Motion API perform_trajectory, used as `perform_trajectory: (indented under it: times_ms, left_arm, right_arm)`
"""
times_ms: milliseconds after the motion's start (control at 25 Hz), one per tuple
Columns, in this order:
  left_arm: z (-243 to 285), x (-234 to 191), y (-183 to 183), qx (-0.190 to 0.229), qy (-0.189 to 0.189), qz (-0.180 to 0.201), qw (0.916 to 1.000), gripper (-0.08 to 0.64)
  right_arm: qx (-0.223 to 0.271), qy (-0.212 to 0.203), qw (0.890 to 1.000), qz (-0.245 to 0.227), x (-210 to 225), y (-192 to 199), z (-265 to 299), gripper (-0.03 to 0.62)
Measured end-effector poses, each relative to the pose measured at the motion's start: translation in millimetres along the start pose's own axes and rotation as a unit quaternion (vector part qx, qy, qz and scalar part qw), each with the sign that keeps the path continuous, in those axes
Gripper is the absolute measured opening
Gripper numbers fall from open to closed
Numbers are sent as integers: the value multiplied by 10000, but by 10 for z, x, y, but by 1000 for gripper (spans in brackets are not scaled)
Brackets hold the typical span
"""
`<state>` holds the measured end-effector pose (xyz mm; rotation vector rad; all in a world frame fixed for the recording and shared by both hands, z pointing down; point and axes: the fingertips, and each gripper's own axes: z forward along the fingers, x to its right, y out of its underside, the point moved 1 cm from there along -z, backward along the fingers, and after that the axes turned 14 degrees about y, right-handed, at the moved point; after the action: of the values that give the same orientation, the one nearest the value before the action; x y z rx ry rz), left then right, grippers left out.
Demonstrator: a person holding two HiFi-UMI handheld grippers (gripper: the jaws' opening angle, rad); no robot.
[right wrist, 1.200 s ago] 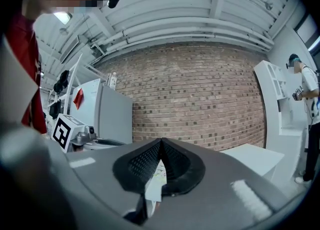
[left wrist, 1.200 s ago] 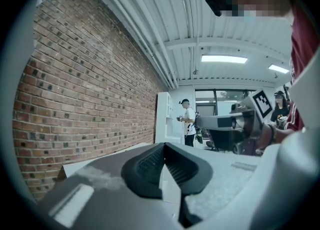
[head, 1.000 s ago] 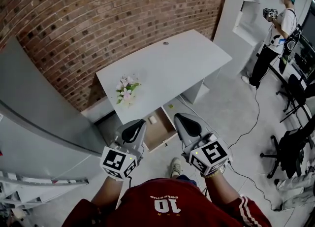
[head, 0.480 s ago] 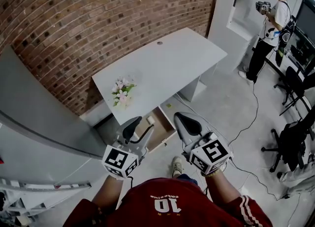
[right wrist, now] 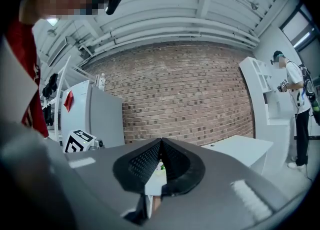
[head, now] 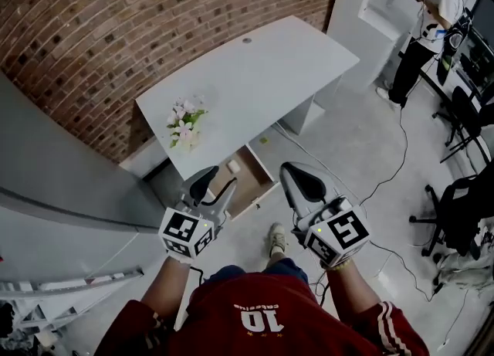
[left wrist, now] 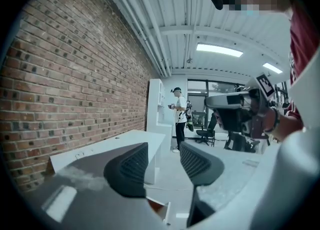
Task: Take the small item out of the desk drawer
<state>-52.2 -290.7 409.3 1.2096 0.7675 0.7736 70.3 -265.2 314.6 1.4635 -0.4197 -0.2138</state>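
Jaws on the left gripper (left wrist: 163, 160): had just been opening, stood wide apart, held nothing. Jaws on the right gripper (right wrist: 160, 148): pressed tight together, with nothing caught between them.

Found the small item (head: 233, 166) lying inside the open drawer (head: 252, 186), at the back, just beside the edge of the counter (head: 255, 76). Looked little and pale; could not tell what it was. Not yet touched by either gripper.

Saw the drawer pulled right out, so probably ready for a reach inside. Held the left gripper near the drawer's front, likely opened wide to fit around the small item. Kept the right gripper off to the side over the floor (head: 347, 161), probably just waiting, no good for picking while shut.

Saw a bunch of flowers (head: 184, 121) on top of the white counter, close to the edge above the drawer. Could get bumped on the way up, so worth watching. Behind the counter, a brick wall (head: 154, 22). Farther off, another person (head: 432, 30) by a white shelf (head: 374, 3), some dark chairs (head: 463, 231) and a thin cable (head: 386, 184) across the floor. All well apart from the drawer, so no bother there. Seemed the one tricky bit: the counter edge, right by the back of the drawer beside the small item.
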Motion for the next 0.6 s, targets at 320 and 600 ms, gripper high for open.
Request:
perform_trajectory:
  times_ms: [320,600]
  left_arm:
    - [169,-252,889,-503,69,-655,9966,209]
    - [386,-377,1733,-815,-19,-1093,9907,208]
  right_arm:
    - [-496,408,9978,144,173,627,-26,-6]
    - [-760,521,9957,1,199,1159,-33,-6]
